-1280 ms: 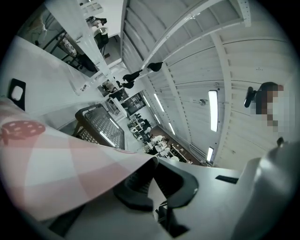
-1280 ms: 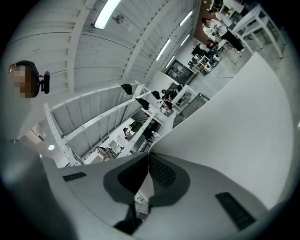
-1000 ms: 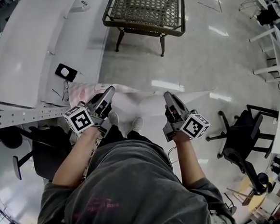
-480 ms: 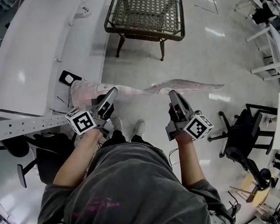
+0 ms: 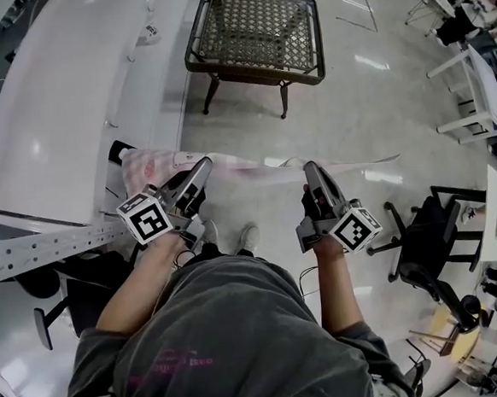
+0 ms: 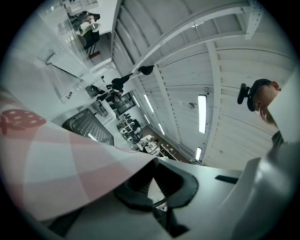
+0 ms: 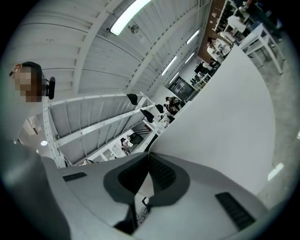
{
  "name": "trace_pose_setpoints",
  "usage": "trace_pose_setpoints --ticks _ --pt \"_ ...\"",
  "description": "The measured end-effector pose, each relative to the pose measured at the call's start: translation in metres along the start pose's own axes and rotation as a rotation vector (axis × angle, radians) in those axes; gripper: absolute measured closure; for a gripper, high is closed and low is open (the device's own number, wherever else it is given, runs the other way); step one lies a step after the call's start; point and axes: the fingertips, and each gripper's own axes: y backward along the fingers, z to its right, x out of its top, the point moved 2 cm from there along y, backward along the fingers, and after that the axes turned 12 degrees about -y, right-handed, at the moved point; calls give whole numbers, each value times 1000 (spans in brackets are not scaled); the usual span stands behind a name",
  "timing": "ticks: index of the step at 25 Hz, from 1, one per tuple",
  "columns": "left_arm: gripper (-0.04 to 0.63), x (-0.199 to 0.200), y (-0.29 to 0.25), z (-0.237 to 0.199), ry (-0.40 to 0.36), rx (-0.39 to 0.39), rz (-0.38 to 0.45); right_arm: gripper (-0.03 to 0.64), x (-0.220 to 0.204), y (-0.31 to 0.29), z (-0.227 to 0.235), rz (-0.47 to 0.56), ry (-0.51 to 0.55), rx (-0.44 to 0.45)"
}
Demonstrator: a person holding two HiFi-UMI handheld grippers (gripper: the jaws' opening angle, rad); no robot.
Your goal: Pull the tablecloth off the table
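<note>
Holding the tablecloth (image 5: pixel 254 165) stretched between them, the left gripper (image 5: pixel 201 164) and right gripper (image 5: pixel 310 170) are each clenched on its edge. It hangs over the floor (image 5: pixel 352 99) beside the table's (image 5: pixel 53 106) near edge. The pull looks almost complete; next, draw the cloth's left end clear.

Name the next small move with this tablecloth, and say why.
Probably draw both claws back, away from the table. The left claw and right claw are each shut on the tablecloth, stretched between them, yet its pink end seems to lie by the table's edge.
</note>
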Motion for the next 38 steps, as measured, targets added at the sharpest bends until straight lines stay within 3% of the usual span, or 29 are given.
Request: trace_pose_setpoints --ticks 18,38 --pt "597 25 -10 -12 17 -45 25 611 11 -20 -15 42 23 1" --pt "597 25 -19 -3 1 -58 27 611 19 -14 -14 42 38 11"
